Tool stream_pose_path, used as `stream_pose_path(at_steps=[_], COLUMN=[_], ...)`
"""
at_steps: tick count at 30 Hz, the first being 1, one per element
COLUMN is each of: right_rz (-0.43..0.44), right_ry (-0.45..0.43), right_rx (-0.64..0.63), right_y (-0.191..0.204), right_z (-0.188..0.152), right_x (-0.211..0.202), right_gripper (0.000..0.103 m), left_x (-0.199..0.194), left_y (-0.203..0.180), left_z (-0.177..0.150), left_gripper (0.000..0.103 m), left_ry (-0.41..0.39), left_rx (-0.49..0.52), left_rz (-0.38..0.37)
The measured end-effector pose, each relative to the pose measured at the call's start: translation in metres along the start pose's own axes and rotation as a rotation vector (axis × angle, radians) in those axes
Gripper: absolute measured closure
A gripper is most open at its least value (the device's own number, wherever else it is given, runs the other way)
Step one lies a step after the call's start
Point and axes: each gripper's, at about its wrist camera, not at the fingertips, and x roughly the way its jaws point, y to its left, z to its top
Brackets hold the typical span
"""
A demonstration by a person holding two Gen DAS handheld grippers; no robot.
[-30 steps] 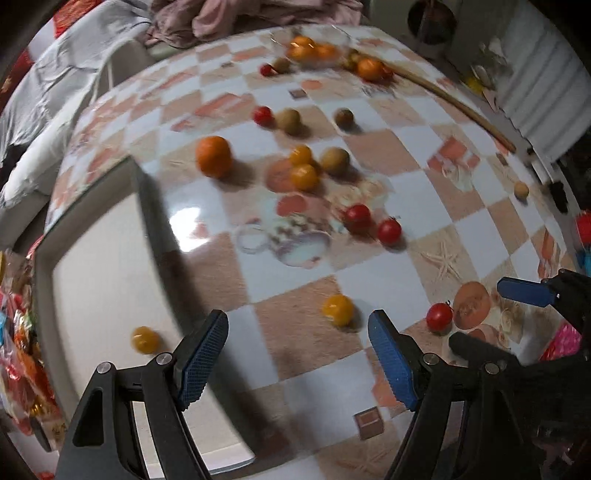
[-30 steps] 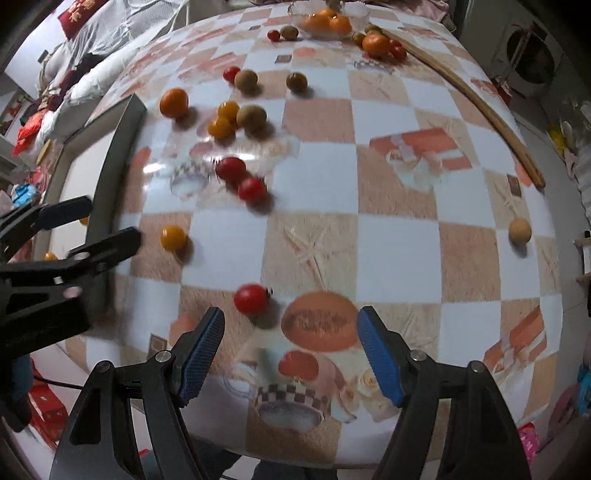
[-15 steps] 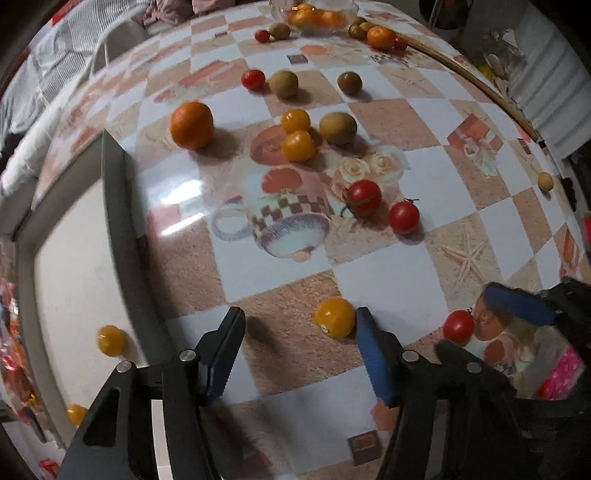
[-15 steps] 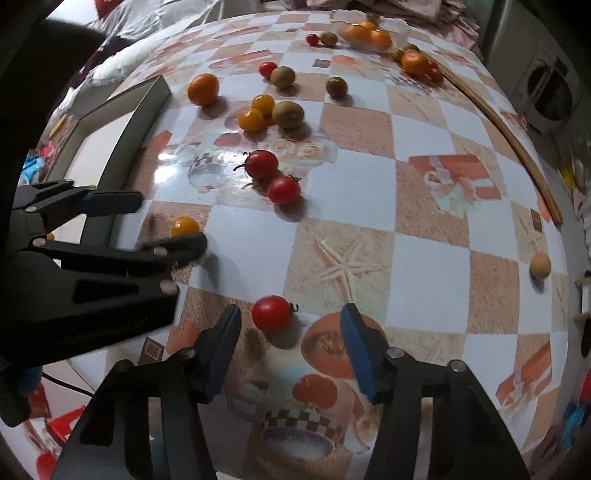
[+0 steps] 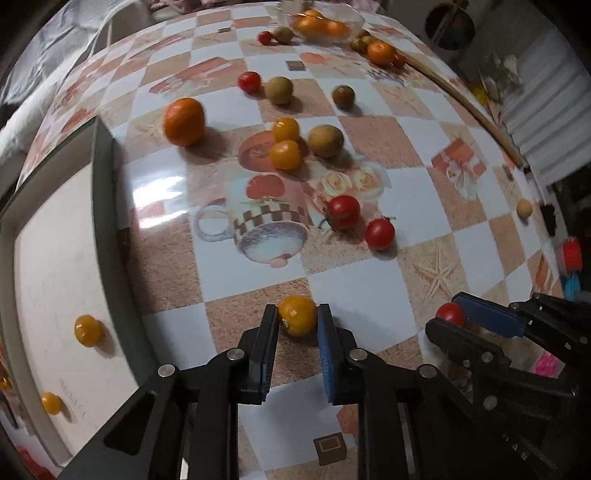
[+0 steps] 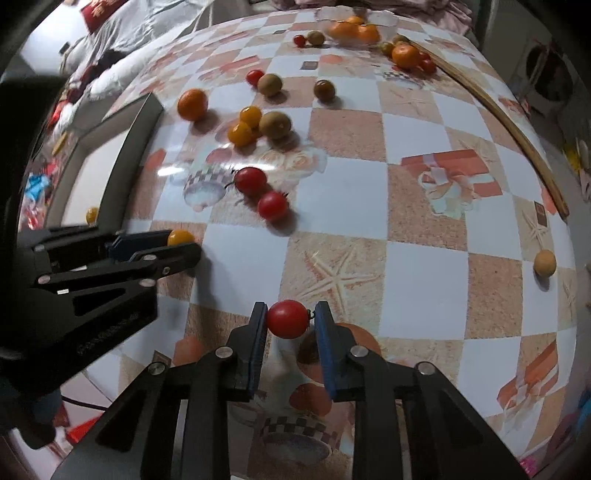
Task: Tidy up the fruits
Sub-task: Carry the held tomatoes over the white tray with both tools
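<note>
My left gripper point(image 5: 297, 317) is shut on a yellow cherry tomato point(image 5: 298, 319) resting on the checked tablecloth; it also shows in the right wrist view point(image 6: 180, 237). My right gripper point(image 6: 288, 318) is shut on a red cherry tomato point(image 6: 287, 319), also seen in the left wrist view point(image 5: 450, 314). Two more red tomatoes point(image 5: 344, 211) point(image 5: 379, 233) lie mid-table. Two yellow tomatoes point(image 5: 284, 155), a brown fruit point(image 5: 325, 140) and an orange point(image 5: 184, 121) lie beyond. The white tray point(image 5: 55, 258) at left holds two yellow tomatoes point(image 5: 88, 330) point(image 5: 51, 403).
A glass bowl point(image 5: 321, 22) of oranges stands at the far edge, with more small fruits around it. A wooden stick point(image 6: 498, 114) lies along the right side. A tan fruit point(image 6: 544, 262) sits near the right edge. Bedding lies beyond the table at left.
Both grippers moved forward and closed: the left one onto the yellow tomato, the right one onto the red tomato. Both were open a second ago.
</note>
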Motion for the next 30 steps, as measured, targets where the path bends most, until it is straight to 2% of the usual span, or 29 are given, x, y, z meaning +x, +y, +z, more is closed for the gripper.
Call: stream_pose_path(at_steps=[6, 14, 30], right_rz=[0.019, 0.036, 0.088], right_ry=[-0.001, -0.011, -0.032], right_rx=[0.037, 0.015, -0.112], right_y=[-0.009, 0.005, 0.069], right_z=[0.009, 0.027, 0.067], right_x=[-0.007, -0.011, -0.010], right_gripper=[0.075, 0.075, 0.075], left_x=[-0.021, -0.040, -0.073], left_y=[0.014, 0.033, 0.105], left_z=[0.001, 0.008, -0.010], left_gripper=[0.081, 0.081, 0.081], left_ry=[-0.041, -0.092, -0.161], left_rx=[-0.036, -0.082, -0.227], left_rz=[-0.003, 0.007, 0.084])
